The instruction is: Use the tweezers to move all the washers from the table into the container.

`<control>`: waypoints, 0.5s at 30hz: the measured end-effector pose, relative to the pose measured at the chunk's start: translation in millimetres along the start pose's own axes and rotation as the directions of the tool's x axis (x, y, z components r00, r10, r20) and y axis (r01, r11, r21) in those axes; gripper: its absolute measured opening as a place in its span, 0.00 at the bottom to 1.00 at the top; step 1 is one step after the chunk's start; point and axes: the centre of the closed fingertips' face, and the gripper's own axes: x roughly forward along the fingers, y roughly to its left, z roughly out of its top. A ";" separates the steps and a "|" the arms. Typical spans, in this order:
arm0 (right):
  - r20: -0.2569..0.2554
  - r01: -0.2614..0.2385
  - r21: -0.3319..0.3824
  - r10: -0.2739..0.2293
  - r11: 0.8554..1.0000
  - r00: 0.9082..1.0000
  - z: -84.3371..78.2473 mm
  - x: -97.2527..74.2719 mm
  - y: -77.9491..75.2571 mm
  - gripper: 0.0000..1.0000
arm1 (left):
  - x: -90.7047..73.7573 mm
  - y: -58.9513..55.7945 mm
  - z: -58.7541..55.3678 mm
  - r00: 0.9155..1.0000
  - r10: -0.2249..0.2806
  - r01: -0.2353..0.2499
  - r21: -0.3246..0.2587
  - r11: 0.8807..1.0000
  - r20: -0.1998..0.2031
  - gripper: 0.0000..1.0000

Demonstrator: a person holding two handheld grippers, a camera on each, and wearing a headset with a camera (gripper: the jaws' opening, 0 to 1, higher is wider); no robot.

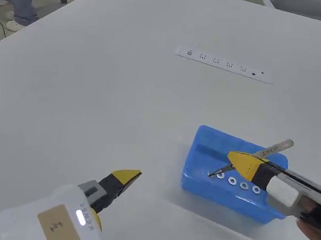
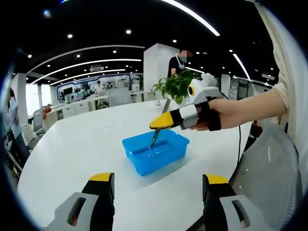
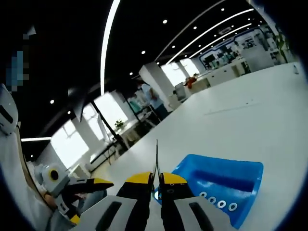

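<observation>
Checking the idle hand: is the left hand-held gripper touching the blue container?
Apart. The left gripper view shows bare table between the open left hand-held gripper and the container; the head view shows the gap too.

This is a large open-plan office. Curved light strips line a dark ceiling above rows of desks, with a potted plant, a mesh chair and a socket strip in the white tabletop.
</observation>
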 end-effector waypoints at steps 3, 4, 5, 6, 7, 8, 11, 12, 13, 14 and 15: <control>0.014 0.034 0.022 -0.034 0.999 0.999 5.2 4.7 -10.4 0.03 | 0.0 -0.2 0.1 1.000 -0.001 0.001 -0.001 1.000 0.001 0.75; 0.017 0.046 0.031 -0.047 0.998 0.999 6.9 6.9 -14.6 0.03 | 0.2 -0.4 0.1 1.000 -0.002 0.002 -0.001 1.000 0.001 0.75; 0.016 0.059 0.035 -0.060 0.998 0.998 7.3 8.4 -17.8 0.03 | 0.2 -0.6 0.2 1.000 -0.003 0.003 -0.002 1.000 0.001 0.75; 0.011 0.075 0.038 -0.076 0.996 0.997 7.0 10.8 -22.9 0.03 | 0.2 -0.6 0.1 1.000 -0.003 0.003 -0.003 1.000 0.001 0.75; 0.007 0.081 0.040 -0.081 0.996 0.997 6.5 12.4 -25.3 0.03 | 0.2 -0.3 0.0 1.000 -0.002 0.002 -0.002 1.000 0.000 0.75; 0.005 0.086 0.044 -0.086 0.995 0.996 6.0 13.9 -27.5 0.03 | 0.1 -0.4 0.1 1.000 -0.002 0.002 -0.002 1.000 0.001 0.75; -0.001 0.103 0.072 -0.103 0.992 0.995 4.3 18.0 -34.4 0.03 | 0.2 -0.2 0.0 1.000 -0.002 0.002 -0.003 1.000 0.000 0.75; 0.000 0.115 0.086 -0.115 0.990 0.993 3.8 19.2 -37.8 0.03 | 0.2 -0.5 0.1 1.000 -0.003 0.003 -0.004 1.000 0.001 0.75; 0.002 0.122 0.094 -0.123 0.988 0.992 3.7 19.8 -39.9 0.03 | 0.2 -0.6 0.2 1.000 -0.003 0.003 -0.005 1.000 0.001 0.75; 0.002 0.129 0.100 -0.130 0.987 0.992 3.1 20.6 -41.8 0.03 | 0.2 -0.5 0.2 1.000 -0.003 0.003 -0.005 1.000 0.001 0.75; -0.001 0.135 0.101 -0.135 0.986 0.991 2.0 21.4 -43.5 0.03 | 0.1 -0.4 0.1 1.000 -0.002 0.002 -0.005 1.000 0.000 0.75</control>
